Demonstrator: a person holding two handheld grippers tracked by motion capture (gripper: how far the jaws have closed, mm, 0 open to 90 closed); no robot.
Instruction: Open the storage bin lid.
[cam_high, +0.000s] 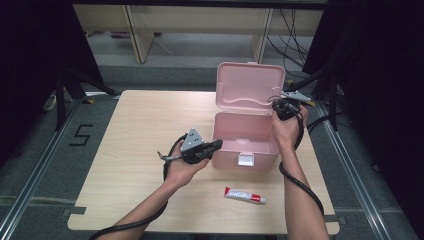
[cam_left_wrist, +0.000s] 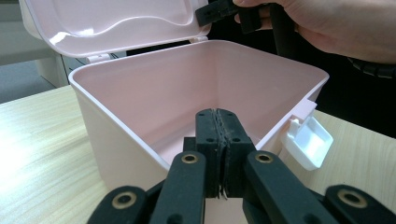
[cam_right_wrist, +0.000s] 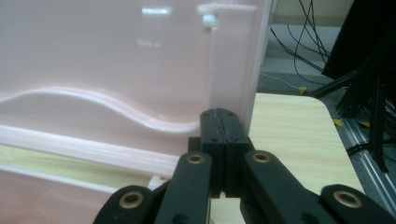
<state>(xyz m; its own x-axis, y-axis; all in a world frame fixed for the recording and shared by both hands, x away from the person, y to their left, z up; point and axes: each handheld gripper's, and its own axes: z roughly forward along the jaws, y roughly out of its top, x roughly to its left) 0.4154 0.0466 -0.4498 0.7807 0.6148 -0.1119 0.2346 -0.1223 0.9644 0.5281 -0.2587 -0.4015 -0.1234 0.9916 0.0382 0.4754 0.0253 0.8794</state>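
Open pink plastic box: clenched, empty left gripper at its left wall; clenched, empty right gripper beside the raised lid.

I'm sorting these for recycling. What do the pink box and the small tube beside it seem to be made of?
The pink box looks like moulded plastic, smooth and slightly glossy: light glints on its open lid and the walls are thin and rounded. The tube, white with red ends, is probably soft plastic or laminate, too small to tell. The table looks like pale wood-grain laminate.
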